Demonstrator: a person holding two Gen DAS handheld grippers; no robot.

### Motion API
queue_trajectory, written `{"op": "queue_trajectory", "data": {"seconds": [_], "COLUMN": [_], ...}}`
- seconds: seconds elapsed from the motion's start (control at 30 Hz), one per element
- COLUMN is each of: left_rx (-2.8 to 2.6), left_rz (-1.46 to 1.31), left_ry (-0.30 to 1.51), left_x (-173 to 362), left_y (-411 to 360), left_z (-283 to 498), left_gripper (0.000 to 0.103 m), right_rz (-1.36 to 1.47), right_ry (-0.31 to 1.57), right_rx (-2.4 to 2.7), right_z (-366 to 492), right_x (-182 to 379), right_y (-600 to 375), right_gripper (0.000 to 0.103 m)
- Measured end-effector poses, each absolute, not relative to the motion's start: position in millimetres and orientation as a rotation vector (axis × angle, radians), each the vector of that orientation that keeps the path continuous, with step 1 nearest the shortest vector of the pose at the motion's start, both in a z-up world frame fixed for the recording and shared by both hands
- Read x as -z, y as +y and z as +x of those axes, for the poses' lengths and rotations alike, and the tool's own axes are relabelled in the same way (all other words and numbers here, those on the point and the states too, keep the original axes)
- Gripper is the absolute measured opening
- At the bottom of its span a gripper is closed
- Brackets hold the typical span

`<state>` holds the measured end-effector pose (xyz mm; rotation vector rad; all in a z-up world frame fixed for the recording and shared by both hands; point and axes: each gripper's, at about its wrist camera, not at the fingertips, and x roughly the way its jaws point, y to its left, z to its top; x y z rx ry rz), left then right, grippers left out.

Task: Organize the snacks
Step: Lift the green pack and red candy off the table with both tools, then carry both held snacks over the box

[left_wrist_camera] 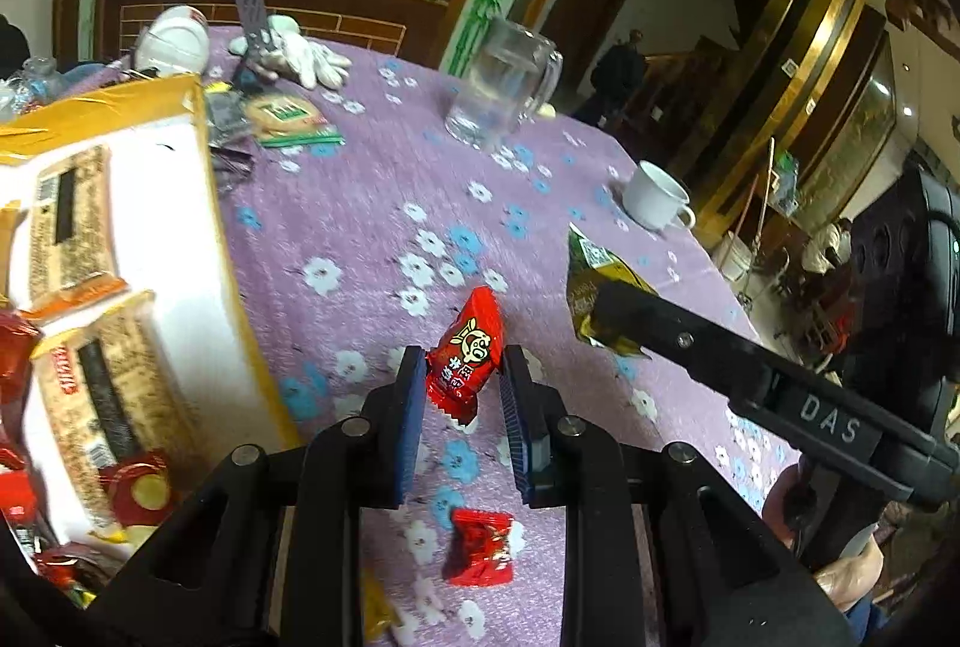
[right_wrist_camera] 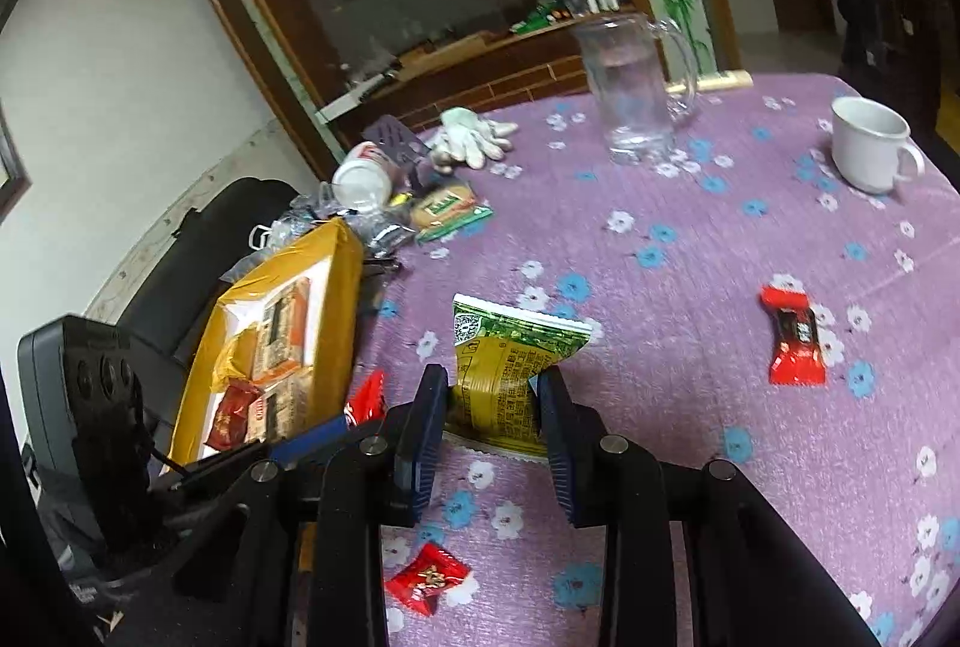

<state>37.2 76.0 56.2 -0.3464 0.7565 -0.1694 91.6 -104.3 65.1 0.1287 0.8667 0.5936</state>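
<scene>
Sorting is partly done: from left to right, the yellow-rimmed cardboard box with a white floor (left_wrist_camera: pixel 180 251) already holds several tan cracker packs and red sweets, while loose wrappers remain on the mauve flowered tablecloth (left_wrist_camera: pixel 372 203). Beside the box, the left gripper (left_wrist_camera: pixel 461 395) is clenched on a small red foil sweet with a cartoon face (left_wrist_camera: pixel 467 347), held clear of the cloth. A second red wrapped sweet (left_wrist_camera: pixel 480 545) lies below it on the table. Farther right, the right gripper (right_wrist_camera: pixel 493 395) grasps a green-and-gold crinkled snack pouch (right_wrist_camera: pixel 510 365), its pads pressing the pouch's lower half. Another red sweet with a dark centre (right_wrist_camera: pixel 795 341) sits well apart to the right, and a green-edged biscuit pack (right_wrist_camera: pixel 450 209) lies near the box's far end. By this reading, both held items await placing in the box and at least three pieces are left. Open cloth lies between grippers and box; the clear glass mug (right_wrist_camera: pixel 636 95) and white ceramic cup (right_wrist_camera: pixel 870 146) stand at the far side, out of the way. The table edge curves close at the right.
</scene>
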Motion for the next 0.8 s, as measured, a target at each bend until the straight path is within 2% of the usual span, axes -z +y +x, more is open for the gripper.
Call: {"op": "queue_trajectory", "data": {"seconds": [0.4,0.8], "left_rx": [0.077,-0.084], "left_rz": [-0.432,-0.493], "left_ry": [0.689,0.637], "left_x": [-58.5,-45.0], "left_y": [124.1,192.6], "left_z": [1.0,-36.1], "left_gripper": [0.022,0.022], "right_rz": [0.036,-0.015], "right_ry": [0.770,0.769], "right_rx": [-0.709,-0.772], "right_z": [60.0,41.7], "right_x": [-75.9,-77.1], "right_y": [-77.6,-54.0], "right_gripper": [0.032,0.032]}}
